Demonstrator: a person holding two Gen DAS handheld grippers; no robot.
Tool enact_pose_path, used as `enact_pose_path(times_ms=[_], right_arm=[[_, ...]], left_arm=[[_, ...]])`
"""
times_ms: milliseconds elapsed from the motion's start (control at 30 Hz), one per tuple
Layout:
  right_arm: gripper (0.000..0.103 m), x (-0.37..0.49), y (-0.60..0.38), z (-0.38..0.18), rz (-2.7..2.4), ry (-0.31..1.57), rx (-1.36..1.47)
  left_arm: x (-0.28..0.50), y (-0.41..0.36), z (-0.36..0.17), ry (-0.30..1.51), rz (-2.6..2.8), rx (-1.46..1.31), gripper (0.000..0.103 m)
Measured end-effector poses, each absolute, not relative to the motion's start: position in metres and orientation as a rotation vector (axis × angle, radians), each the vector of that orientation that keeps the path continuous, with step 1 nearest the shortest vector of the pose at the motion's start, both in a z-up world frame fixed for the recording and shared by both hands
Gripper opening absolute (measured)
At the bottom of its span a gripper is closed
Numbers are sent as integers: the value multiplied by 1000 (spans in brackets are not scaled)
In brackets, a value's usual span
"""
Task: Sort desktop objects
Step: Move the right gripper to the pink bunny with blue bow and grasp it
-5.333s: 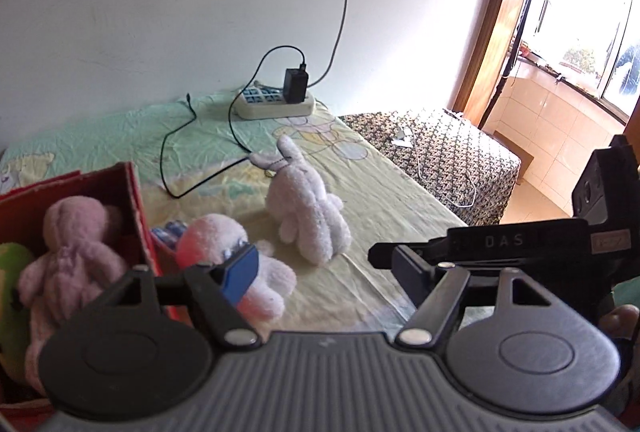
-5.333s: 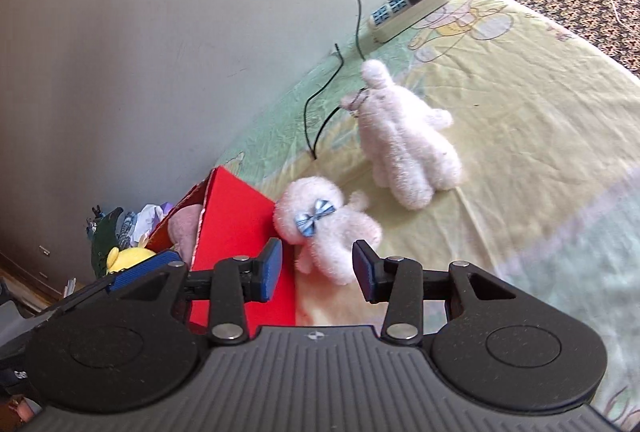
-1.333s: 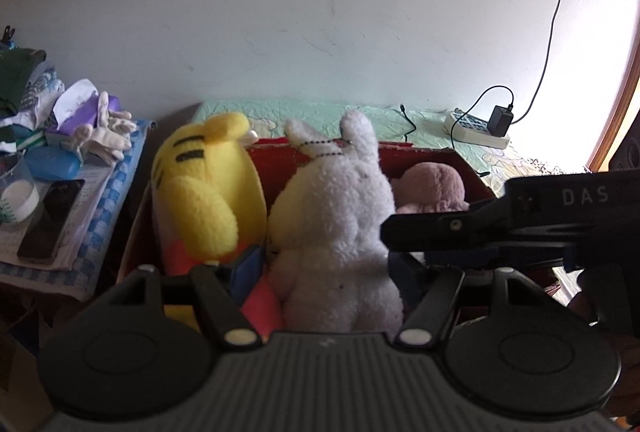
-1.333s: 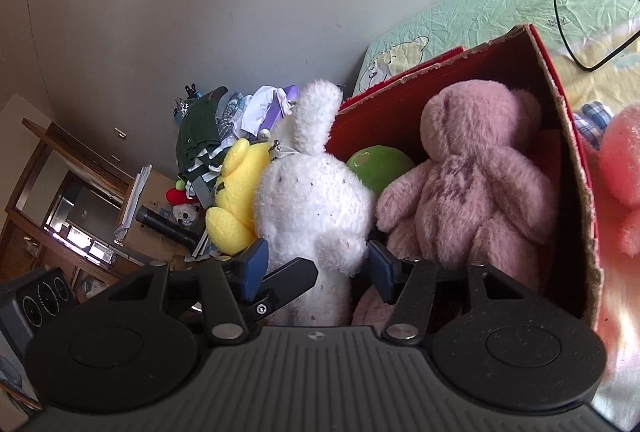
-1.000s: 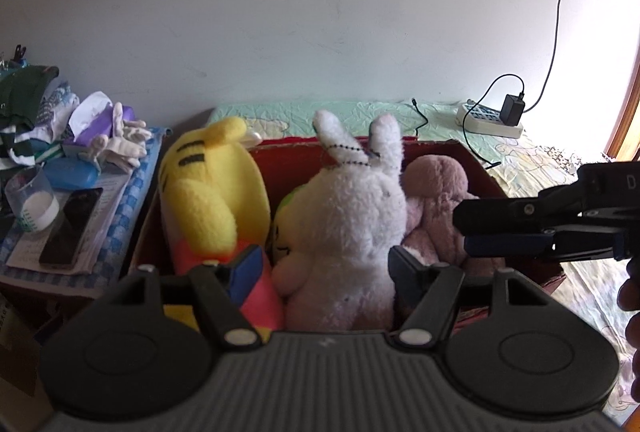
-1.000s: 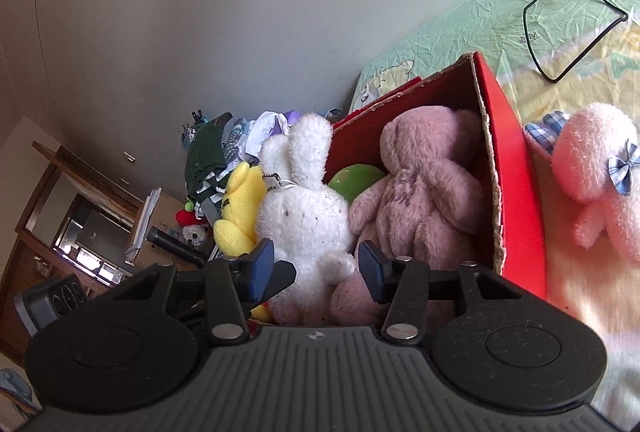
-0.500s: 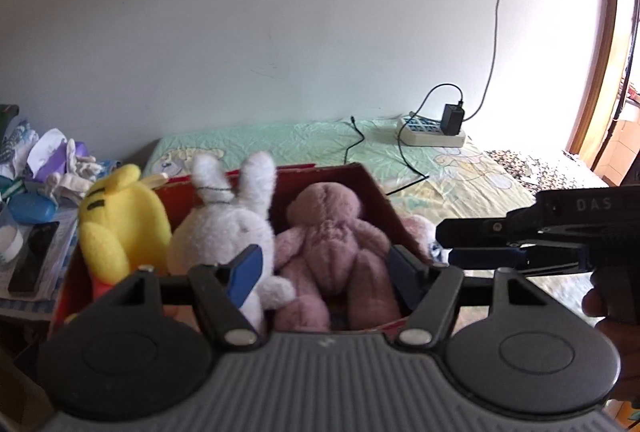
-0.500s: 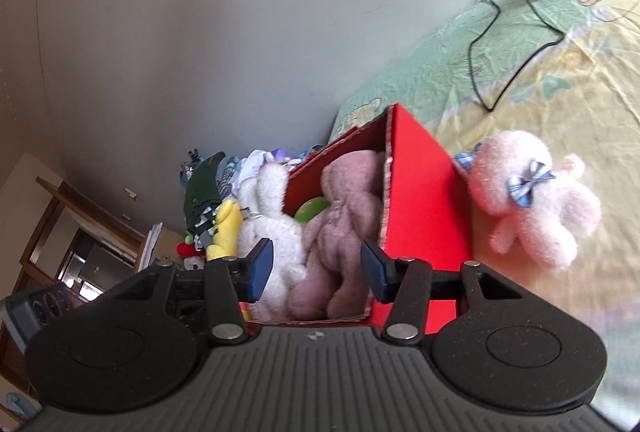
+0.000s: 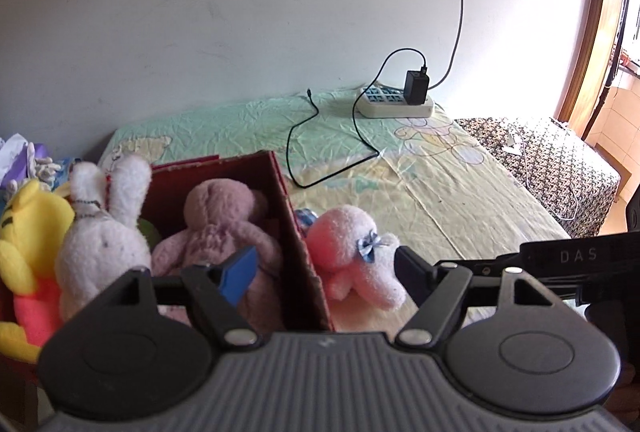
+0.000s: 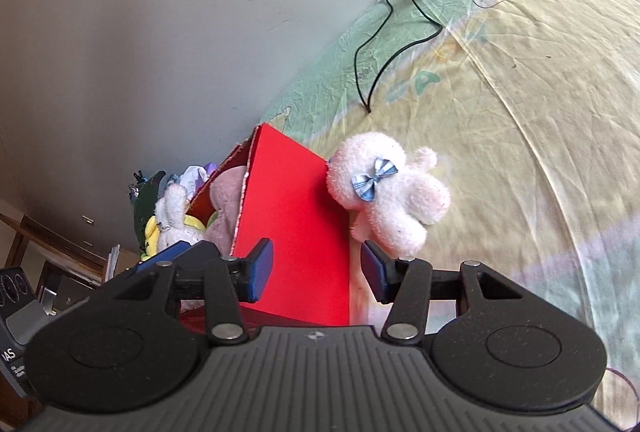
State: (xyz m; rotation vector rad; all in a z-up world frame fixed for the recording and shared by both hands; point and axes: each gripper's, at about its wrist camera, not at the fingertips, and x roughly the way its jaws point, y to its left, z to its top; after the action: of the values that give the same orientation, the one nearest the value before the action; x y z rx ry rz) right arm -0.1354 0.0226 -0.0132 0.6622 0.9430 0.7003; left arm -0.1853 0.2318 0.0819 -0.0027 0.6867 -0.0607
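Both my left gripper (image 9: pixel 326 270) and right gripper (image 10: pixel 316 270) are spread, empty; pink plush (image 10: pixel 390 191) lies beside red box (image 10: pixel 296 232).

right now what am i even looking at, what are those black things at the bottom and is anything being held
Those black parts are two hand-held grippers, one in each of a person's hands, each with a camera looking along its fingers. One picture is from the left gripper, the other from the right gripper. Both are open and hold nothing. On the cartoon-print bedsheet stands a red cardboard box holding a mauve plush bear, a white plush rabbit and a yellow plush toy. A pink plush toy with a blue bow lies beside the box.
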Motion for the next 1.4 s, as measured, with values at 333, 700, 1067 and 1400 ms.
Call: enact_pose_path(times_ms=[333, 700, 1067, 1400], right_arm=[[54, -128, -12, -23, 663, 969, 662], [54, -118, -62, -37, 613, 991, 681], [58, -81, -57, -49, 702, 1049, 612], [63, -29, -19, -58, 818, 1098, 547]], left_arm=[[-162, 181, 76, 726, -82, 22, 79], [-138, 137, 53, 792, -103, 9, 79], [-123, 122, 14, 863, 5, 58, 81], [-100, 129, -12, 875, 147, 77, 93]])
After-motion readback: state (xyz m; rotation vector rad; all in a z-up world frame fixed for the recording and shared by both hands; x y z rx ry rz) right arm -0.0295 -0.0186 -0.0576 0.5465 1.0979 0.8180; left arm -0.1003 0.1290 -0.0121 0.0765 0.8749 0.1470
